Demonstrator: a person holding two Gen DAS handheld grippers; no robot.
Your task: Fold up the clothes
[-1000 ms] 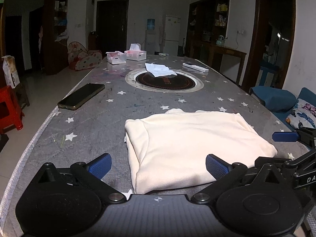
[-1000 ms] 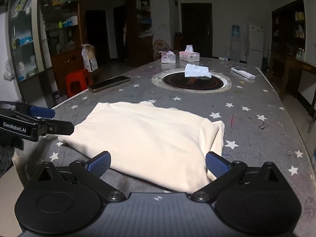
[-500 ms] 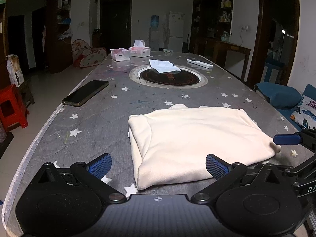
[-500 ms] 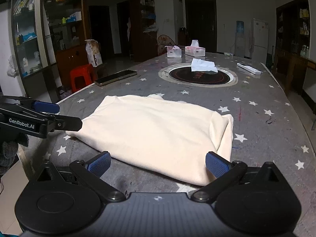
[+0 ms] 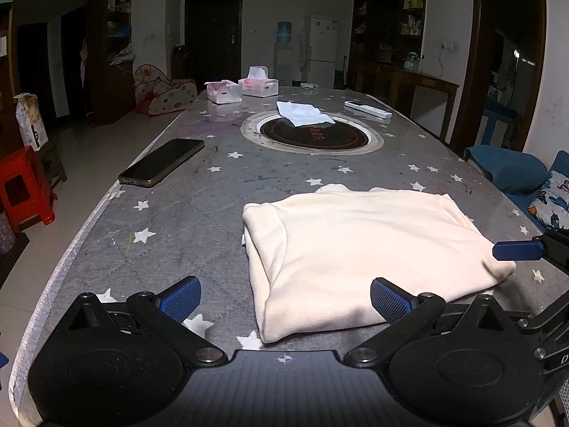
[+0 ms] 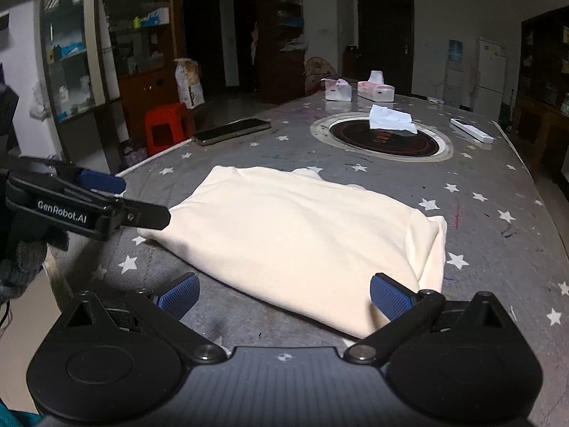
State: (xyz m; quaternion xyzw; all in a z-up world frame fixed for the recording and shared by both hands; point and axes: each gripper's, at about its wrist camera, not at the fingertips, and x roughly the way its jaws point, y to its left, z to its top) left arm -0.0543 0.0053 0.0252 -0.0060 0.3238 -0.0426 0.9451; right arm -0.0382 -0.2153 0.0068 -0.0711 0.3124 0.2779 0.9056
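With both claws spread wide and holding nothing, the cream garment (image 5: 366, 249) is seen lying folded on the star-print table (image 5: 185, 213), just ahead of the left gripper (image 5: 284, 297) and right gripper (image 6: 284, 293). If another fold is wanted, the near edge should be pinched through all layers at both corners, lifted evenly and laid over flat. The phone (image 5: 161, 162) is well apart, so no snag is expected.
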